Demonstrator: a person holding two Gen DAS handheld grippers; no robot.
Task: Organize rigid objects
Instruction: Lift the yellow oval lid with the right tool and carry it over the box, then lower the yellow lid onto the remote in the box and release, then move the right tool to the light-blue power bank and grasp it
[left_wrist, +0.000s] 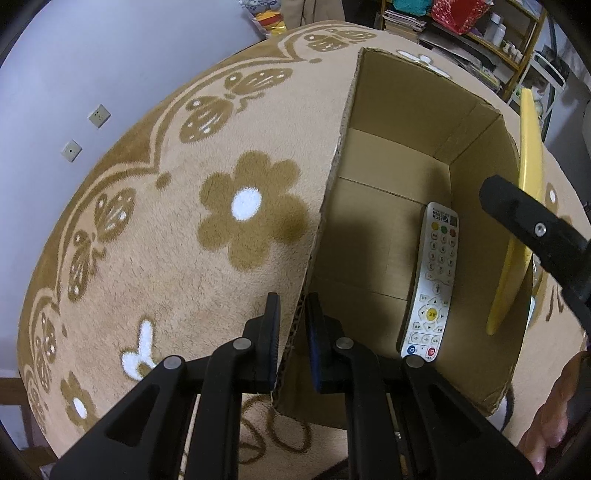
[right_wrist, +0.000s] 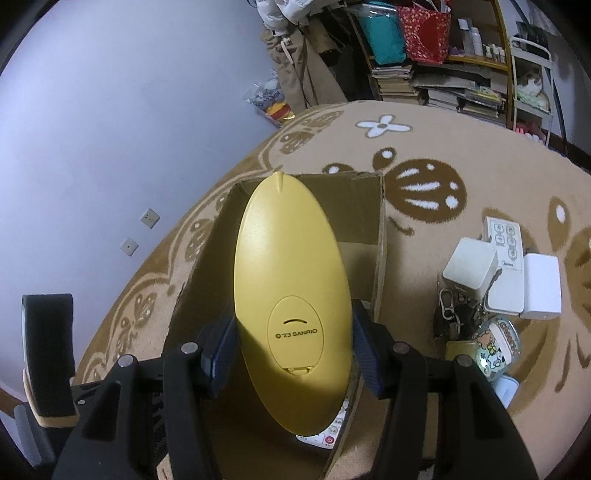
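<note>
Presently, itemised from largest to smallest.

Table (left_wrist: 155, 229): covered by a tan plush cloth with brown flowers and butterflies, filling most of both views.

Cardboard box (left_wrist: 388, 155): open-topped, centre to right of the left wrist view, centre of the right wrist view. My left claw (left_wrist: 293, 339) straddles its near wall, one finger outside and one inside; the pads sit close to the cardboard, but I cannot tell whether they truly pinch it.

Yellow oval case (right_wrist: 291, 295): smooth plastic, back side up, stamped "'23 SANRIO". My right claw (right_wrist: 291, 354) is closed on its lower half, a pad on each long edge. It hangs over the box opening, seen edge-on at the right of the left wrist view.

White boxes (right_wrist: 471, 271): a small cluster on the cloth at the right of the right wrist view, well apart from the cardboard box, not yet stowed.

White remote (left_wrist: 432, 284): already inside the box, leaning along its right inner wall.

Keys (right_wrist: 448, 310) and a printed round tin (right_wrist: 498, 341): just below the white boxes.

Step in hand, as I judge it: stowing the yellow case. Next move calls for lowering it beside the remote, then parting my right claw while the left steadies the box.
</note>
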